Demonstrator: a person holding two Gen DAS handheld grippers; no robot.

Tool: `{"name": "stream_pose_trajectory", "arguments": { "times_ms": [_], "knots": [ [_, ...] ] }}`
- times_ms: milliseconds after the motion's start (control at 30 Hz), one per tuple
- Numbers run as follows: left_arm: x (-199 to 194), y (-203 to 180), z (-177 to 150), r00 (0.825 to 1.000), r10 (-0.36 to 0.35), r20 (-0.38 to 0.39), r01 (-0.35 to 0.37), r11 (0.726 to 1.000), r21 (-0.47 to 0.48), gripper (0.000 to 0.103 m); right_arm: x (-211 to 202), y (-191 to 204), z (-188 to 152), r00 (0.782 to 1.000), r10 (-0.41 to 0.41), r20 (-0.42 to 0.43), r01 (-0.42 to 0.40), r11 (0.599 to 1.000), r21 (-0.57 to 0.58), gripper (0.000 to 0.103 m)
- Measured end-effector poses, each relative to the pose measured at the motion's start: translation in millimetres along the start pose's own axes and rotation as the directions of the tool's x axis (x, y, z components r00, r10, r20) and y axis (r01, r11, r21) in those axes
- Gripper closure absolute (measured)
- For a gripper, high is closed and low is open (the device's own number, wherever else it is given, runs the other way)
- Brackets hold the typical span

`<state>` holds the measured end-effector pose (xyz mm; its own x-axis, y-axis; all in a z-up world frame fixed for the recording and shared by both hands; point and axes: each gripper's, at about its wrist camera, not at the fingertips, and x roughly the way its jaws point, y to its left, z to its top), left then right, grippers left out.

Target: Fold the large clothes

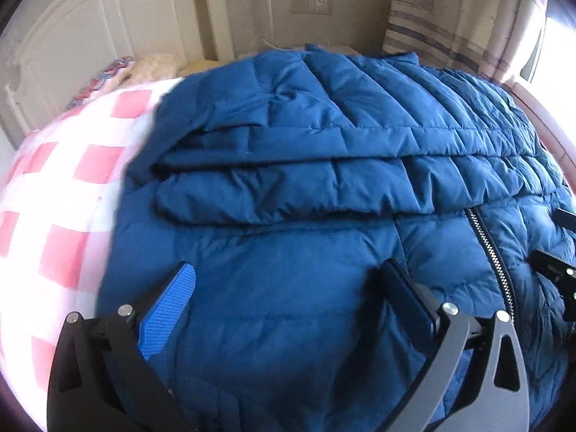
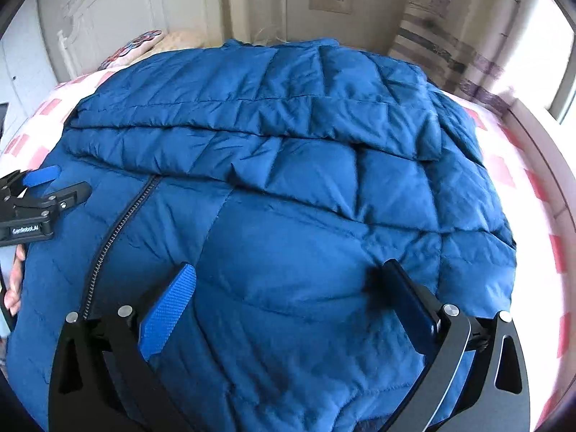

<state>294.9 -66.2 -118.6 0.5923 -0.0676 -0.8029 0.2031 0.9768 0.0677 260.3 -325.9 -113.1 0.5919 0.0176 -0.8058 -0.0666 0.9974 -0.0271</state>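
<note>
A blue quilted down jacket (image 1: 324, 187) lies front up on the bed, its two sleeves folded across the chest. It also fills the right wrist view (image 2: 306, 187). Its zipper (image 1: 493, 248) runs down the middle and shows in the right wrist view too (image 2: 118, 223). My left gripper (image 1: 288, 273) is open, just above the jacket's lower left panel, holding nothing. My right gripper (image 2: 291, 273) is open over the lower right panel, holding nothing. The left gripper also shows at the left edge of the right wrist view (image 2: 54, 187), and part of the right gripper at the right edge of the left wrist view (image 1: 554, 270).
The jacket rests on a pink and white checked bed cover (image 1: 64, 194), which also shows in the right wrist view (image 2: 532, 187). A white headboard (image 1: 90, 28) and patterned pillows (image 1: 108, 75) are at the far end. A curtain (image 2: 450, 36) and window stand far right.
</note>
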Motion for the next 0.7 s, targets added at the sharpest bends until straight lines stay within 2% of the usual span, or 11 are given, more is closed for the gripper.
{"name": "stream_pose_trajectory", "arguments": {
  "times_ms": [33,133,167,233,267,300,400,500,567,633,700],
  "knots": [
    [-15,-1,-3,0.998,0.015,0.057,-0.014,1.000,-0.016,0.002,-8,2,-1,1.000,0.008,0.017,-0.008,1.000,0.011,0.005],
    [-39,-17,-9,0.987,-0.058,0.150,0.054,0.998,0.036,0.002,-22,14,1,0.994,0.089,0.063,-0.086,0.995,-0.048,0.005],
    [-39,-25,-11,0.988,-0.065,0.143,0.056,0.996,0.066,0.002,-22,25,-1,0.994,0.092,0.056,-0.086,0.992,-0.092,0.005],
    [-15,-44,-17,0.998,-0.035,0.054,0.027,0.988,0.153,0.002,-12,41,-6,0.995,0.093,0.017,-0.090,0.985,-0.150,0.005],
    [-8,-47,-18,0.999,-0.030,0.032,0.025,0.987,0.160,0.002,1,50,-12,0.997,0.071,-0.014,-0.072,0.982,-0.176,0.004],
    [-10,-44,-17,0.999,-0.041,0.034,0.035,0.989,0.145,0.002,0,50,-13,0.997,0.071,0.005,-0.069,0.983,-0.169,0.004],
    [-6,-35,-13,0.996,-0.086,0.008,0.085,0.991,0.106,0.002,-2,49,-13,0.996,0.083,-0.012,-0.084,0.984,-0.157,0.005],
    [-19,-23,-12,0.997,-0.055,0.052,0.051,0.996,0.070,0.002,-10,37,-12,0.998,0.060,-0.014,-0.061,0.987,-0.151,0.005],
    [-30,-3,-11,0.996,-0.051,0.077,0.050,0.999,0.009,0.002,-18,14,-13,0.999,0.042,0.009,-0.041,0.993,-0.113,0.005],
    [-30,17,-17,0.998,-0.013,0.059,0.015,0.999,-0.043,0.002,-21,-6,-17,1.000,0.006,0.019,-0.005,0.998,-0.068,0.005],
    [-20,33,-24,0.998,0.060,0.009,-0.060,0.996,-0.069,0.002,-19,-39,-26,0.999,-0.044,0.005,0.044,0.999,0.009,0.005]
  ]
}}
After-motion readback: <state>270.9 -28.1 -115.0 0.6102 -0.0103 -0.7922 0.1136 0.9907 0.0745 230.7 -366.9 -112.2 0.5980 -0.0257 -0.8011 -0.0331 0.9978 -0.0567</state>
